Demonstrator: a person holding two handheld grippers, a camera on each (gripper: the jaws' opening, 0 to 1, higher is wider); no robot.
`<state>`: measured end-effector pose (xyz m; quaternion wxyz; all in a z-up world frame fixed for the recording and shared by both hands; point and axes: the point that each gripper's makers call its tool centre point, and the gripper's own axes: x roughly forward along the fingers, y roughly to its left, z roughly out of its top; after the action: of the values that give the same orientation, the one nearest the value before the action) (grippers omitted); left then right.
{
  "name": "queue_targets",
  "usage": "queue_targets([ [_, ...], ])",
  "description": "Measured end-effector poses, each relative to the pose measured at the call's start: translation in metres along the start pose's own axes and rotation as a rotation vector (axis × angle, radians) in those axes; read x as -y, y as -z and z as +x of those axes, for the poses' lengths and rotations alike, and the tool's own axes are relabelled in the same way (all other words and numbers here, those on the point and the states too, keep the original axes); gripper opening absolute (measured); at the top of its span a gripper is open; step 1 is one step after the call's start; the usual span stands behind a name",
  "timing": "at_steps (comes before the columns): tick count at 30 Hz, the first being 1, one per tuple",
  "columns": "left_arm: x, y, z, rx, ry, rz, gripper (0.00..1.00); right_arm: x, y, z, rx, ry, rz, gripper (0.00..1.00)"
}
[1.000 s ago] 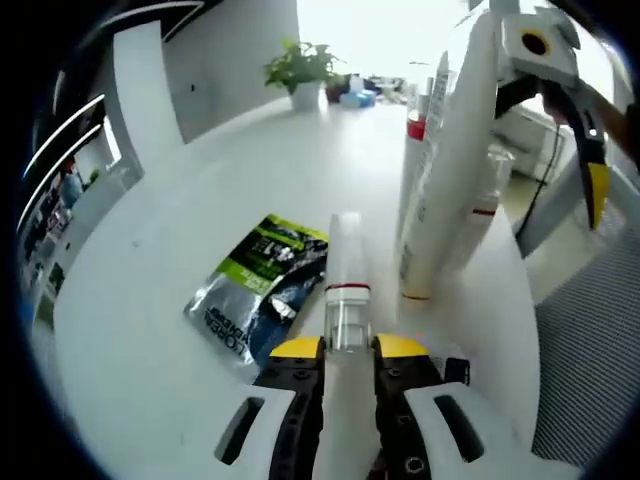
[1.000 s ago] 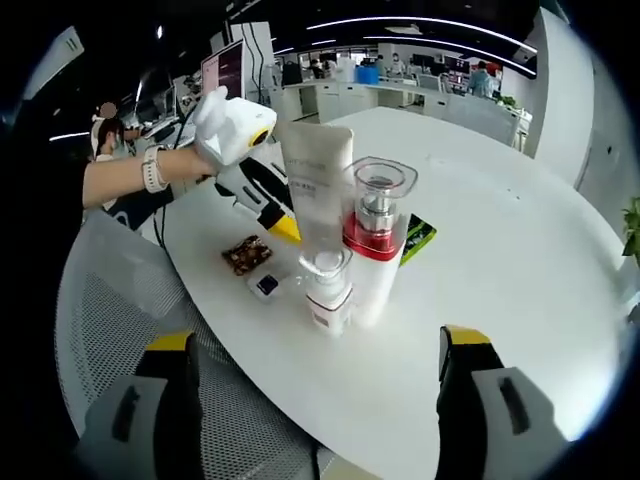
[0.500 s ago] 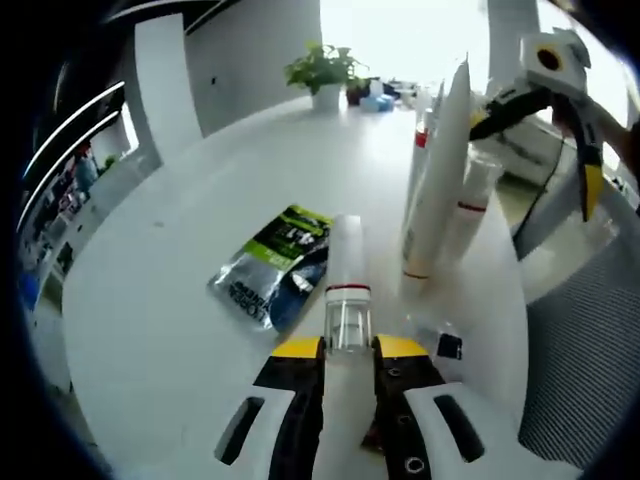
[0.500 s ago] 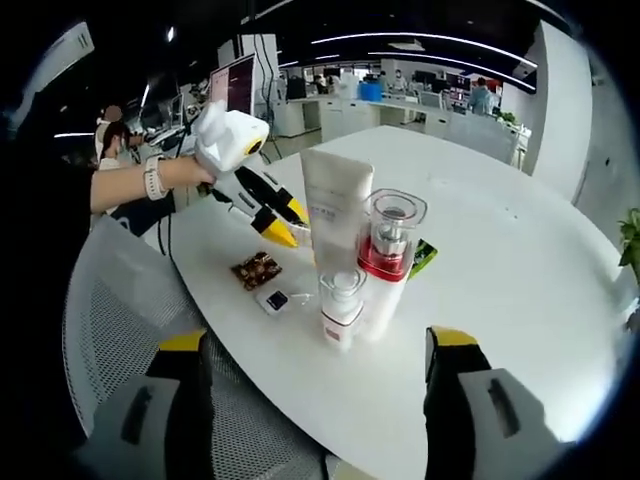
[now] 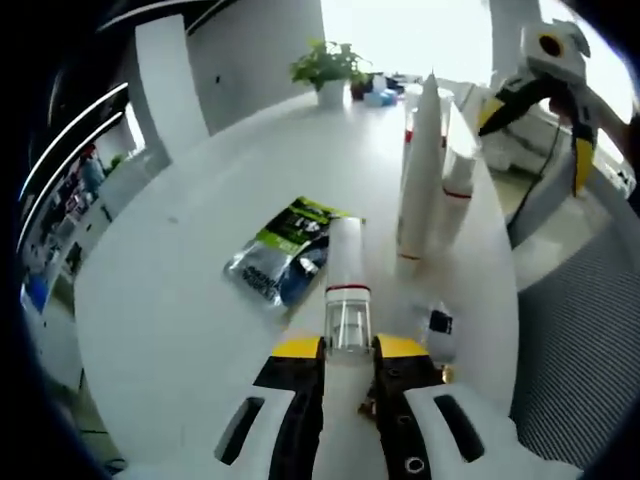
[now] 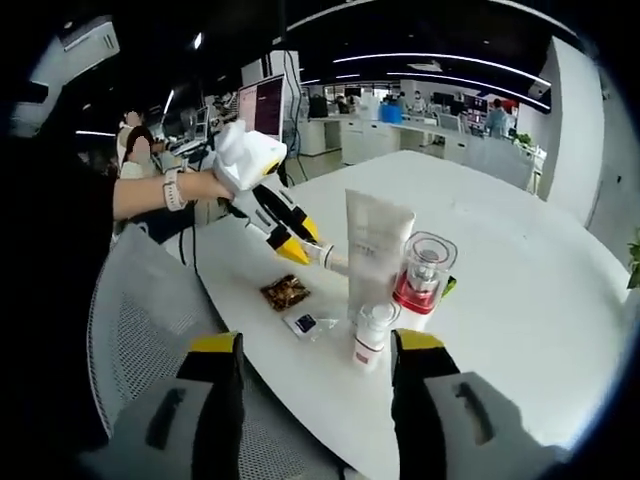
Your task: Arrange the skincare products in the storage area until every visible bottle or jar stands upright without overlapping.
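Observation:
My left gripper (image 5: 348, 346) is shut on a slim clear bottle with a red ring (image 5: 346, 280), held lying along the jaws above the white table (image 5: 190, 300). Ahead and to its right stand a tall white tube (image 5: 420, 170) and a small red-banded bottle (image 5: 458, 195). My right gripper (image 6: 318, 342) is open and hangs back from this group: the white tube (image 6: 378, 250), a red-collared pump bottle (image 6: 425, 285) and the small bottle (image 6: 372, 335), all upright. The left gripper (image 6: 300, 245) comes in from the left, with the slim bottle (image 6: 330, 258) in it. The right gripper (image 5: 535, 130) is open, upper right.
A green and silver sachet (image 5: 290, 262) lies flat left of the tube. A brown snack packet (image 6: 286, 292) and a small clear sachet (image 6: 308, 323) lie near the table's edge. A mesh chair (image 6: 140, 330) stands close to that edge. A potted plant (image 5: 330, 70) is at the far side.
My right gripper has drawn back from the standing bottles and its jaws stand closer together. My left gripper still holds the slim bottle and has pulled back a little.

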<state>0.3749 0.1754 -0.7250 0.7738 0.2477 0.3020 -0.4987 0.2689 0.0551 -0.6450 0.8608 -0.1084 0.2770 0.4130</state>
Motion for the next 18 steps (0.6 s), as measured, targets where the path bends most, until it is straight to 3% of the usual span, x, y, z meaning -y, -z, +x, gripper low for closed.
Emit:
queue_targets([
  [4,0.002,0.000,-0.007,-0.006,-0.010,0.017,0.14,-0.015,-0.005,0.008,0.001,-0.064,-0.039,0.53],
  [12,0.010,0.006,-0.017,-0.029,-0.002,0.057,0.14,-0.028,-0.017,0.026,0.015,-0.104,-0.086,0.50],
  [18,0.017,0.010,-0.024,-0.057,0.006,0.088,0.14,-0.041,-0.016,0.047,-0.035,-0.132,-0.189,0.49],
])
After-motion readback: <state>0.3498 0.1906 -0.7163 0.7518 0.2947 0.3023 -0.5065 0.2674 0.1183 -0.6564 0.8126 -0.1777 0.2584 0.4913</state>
